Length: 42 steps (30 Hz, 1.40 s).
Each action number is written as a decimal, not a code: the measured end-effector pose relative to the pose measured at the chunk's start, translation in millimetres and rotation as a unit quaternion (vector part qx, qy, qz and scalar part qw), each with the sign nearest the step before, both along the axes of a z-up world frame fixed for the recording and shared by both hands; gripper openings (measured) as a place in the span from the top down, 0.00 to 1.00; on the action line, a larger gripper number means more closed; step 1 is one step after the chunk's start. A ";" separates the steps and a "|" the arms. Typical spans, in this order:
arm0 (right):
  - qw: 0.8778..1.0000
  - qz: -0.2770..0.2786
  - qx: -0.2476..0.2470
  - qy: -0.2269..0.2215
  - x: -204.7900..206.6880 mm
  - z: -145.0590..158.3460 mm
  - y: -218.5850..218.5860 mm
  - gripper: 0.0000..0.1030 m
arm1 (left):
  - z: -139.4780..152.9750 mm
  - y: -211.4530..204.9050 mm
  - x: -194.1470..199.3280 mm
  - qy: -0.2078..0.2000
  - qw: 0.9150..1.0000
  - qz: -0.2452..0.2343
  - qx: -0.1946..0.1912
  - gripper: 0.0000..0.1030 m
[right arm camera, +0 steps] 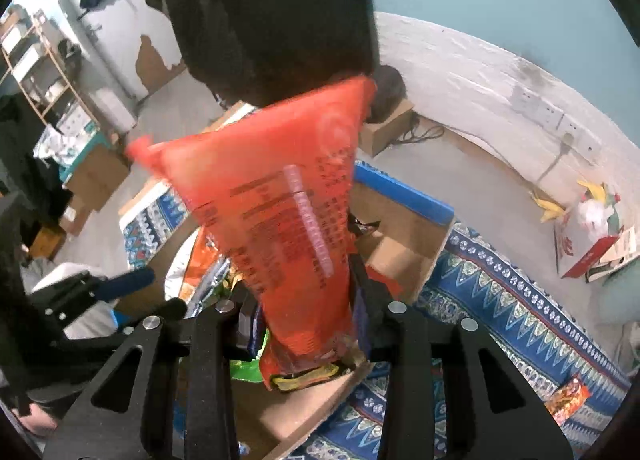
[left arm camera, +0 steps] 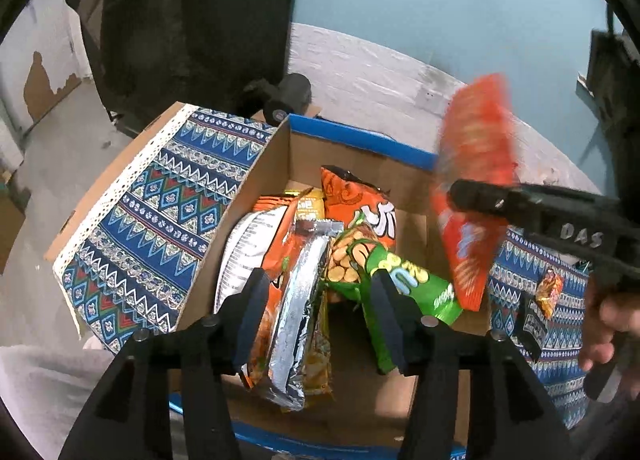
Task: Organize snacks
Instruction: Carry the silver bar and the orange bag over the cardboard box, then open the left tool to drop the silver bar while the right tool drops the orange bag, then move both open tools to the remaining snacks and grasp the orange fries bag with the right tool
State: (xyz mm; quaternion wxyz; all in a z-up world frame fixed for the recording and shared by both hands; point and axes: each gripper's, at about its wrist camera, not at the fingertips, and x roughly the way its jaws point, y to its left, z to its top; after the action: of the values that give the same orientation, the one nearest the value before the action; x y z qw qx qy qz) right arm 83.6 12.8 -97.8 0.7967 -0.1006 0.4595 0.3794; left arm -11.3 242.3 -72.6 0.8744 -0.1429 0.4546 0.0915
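Your right gripper (right arm camera: 302, 324) has its jaws pressed on one blurred red-orange plastic snack bag (right arm camera: 280, 220), held above the brown cardboard box with blue rim (left arm camera: 360, 136). Your left gripper (left arm camera: 320, 324) has its jaws partly apart around the upright packets in the box, among them one silver foil packet (left arm camera: 296, 316); I cannot tell if they press it. Both grippers point steeply down. One green snack bag (left arm camera: 404, 284) leans beside them.
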 end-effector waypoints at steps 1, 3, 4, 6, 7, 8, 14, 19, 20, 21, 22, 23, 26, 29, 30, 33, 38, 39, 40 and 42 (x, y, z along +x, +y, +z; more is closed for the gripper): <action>1.000 -0.001 -0.003 -0.001 0.1 -1.2 0.5 0.66 | 0.8 0.3 -0.2 -0.001 1.000 0.001 -0.001 0.46; 1.000 -0.002 -0.006 0.003 0.8 -3.6 1.2 0.60 | 2.3 0.1 -0.6 -0.003 1.000 0.003 -0.004 0.46; 1.000 -0.002 -0.004 0.004 0.6 -3.7 0.7 0.56 | 2.9 -0.4 -0.8 -0.004 1.000 0.004 -0.004 0.45; 1.000 -0.004 -0.005 -0.003 -1.1 -1.6 -1.7 0.47 | 3.6 -2.3 -0.3 -0.004 1.000 0.004 -0.003 0.44; 1.000 -0.005 -0.005 -0.005 -1.6 -0.1 -2.4 0.47 | 4.0 -3.7 0.3 -0.003 1.000 0.003 -0.005 0.44; 1.000 -0.008 -0.004 -0.007 -2.4 1.4 -5.0 0.46 | 4.5 -5.3 0.8 -0.003 1.000 0.002 -0.006 0.44; 0.999 -0.031 0.002 -0.013 -1.8 8.2 -29.0 0.29 | 9.0 -29.8 8.2 -0.004 1.000 -0.021 -0.008 0.44; 0.998 -0.067 0.002 -0.016 5.1 8.7 -60.0 0.28 | 12.9 -61.1 18.4 -0.005 0.999 -0.049 -0.007 0.39; 0.997 -0.076 -0.002 -0.017 7.1 7.5 -68.0 0.28 | 13.2 -66.2 19.8 -0.005 0.999 -0.053 -0.006 0.38; 0.996 -0.086 -0.007 -0.017 9.5 5.6 -77.2 0.28 | 13.7 -74.1 22.5 -0.004 0.998 -0.060 -0.005 0.38; 0.995 -0.095 -0.009 -0.015 11.5 3.9 -84.3 0.28 | 13.9 -79.6 24.7 -0.003 0.998 -0.066 -0.006 0.38; 0.994 -0.106 -0.009 -0.010 14.3 1.3 -95.4 0.28 | 13.9 -86.1 27.3 -0.002 0.997 -0.072 -0.007 0.38; 0.992 -0.130 -0.008 -0.002 18.8 -4.1 -120.7 0.28 | 13.2 -103.4 33.6 0.003 0.996 -0.087 -0.009 0.38; 0.988 -0.152 -0.007 0.007 22.2 -8.7 -147.3 0.28 | 12.3 -122.3 40.8 0.010 0.995 -0.102 -0.005 0.38; 0.987 -0.157 -0.006 0.008 23.9 -9.8 -154.7 0.28 | 11.6 -129.7 43.6 0.012 0.994 -0.108 -0.003 0.38; 0.984 -0.176 -0.005 0.011 26.1 -13.2 -179.2 0.28 | 9.0 -147.0 49.6 0.018 0.992 -0.121 0.000 0.38; 0.977 -0.212 -0.008 0.024 32.2 -23.2 -216.7 0.28 | 2.7 -177.0 58.9 0.030 0.989 -0.145 0.007 0.37; 0.975 -0.220 -0.009 0.027 33.5 -25.9 -224.6 0.28 | 1.8 -181.4 60.4 0.032 0.988 -0.149 0.007 0.37; 0.974 -0.225 -0.008 0.030 35.2 -27.9 -230.9 0.28 | 0.4 -188.3 62.6 0.034 0.987 -0.154 0.007 0.37; 0.971 -0.235 -0.008 0.035 37.2 -32.3 -242.4 0.28 | -1.7 -199.2 65.4 0.037 0.986 -0.163 0.011 0.37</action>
State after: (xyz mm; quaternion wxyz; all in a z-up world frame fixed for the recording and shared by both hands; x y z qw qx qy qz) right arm 120.9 -229.7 -130.1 0.8460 0.0170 0.5013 0.1808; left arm 54.2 43.2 -74.2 0.8617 -0.0536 0.5028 -0.0423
